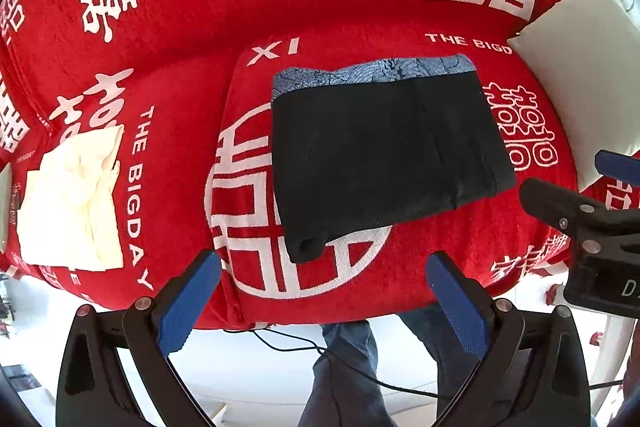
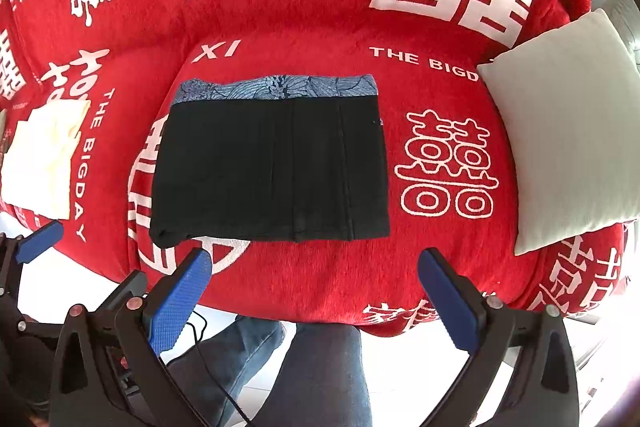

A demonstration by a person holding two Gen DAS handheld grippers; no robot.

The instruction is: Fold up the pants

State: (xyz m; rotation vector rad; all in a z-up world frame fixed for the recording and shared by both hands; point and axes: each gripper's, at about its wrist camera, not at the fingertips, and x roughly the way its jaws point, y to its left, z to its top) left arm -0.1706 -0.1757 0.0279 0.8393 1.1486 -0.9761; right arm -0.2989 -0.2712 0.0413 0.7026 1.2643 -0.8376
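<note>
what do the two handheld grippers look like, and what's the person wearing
Both the left gripper and the right gripper have black plastic bodies with angled arms, round silver and reddish pivot bolts, and flat blue textured pads on the fingers. The right one's housing, seen from the left camera, bears white lettering starting with D. A thin black cable trails on the floor. The person wears blue jeans.

Two fisheye wrist views side by side, both facing forward and down from the front edge of a red sofa cover with white characters [image 1: 360, 7], both sharing the folded black pants [image 1: 384, 151], left view angled rightward, right view square-on
</note>
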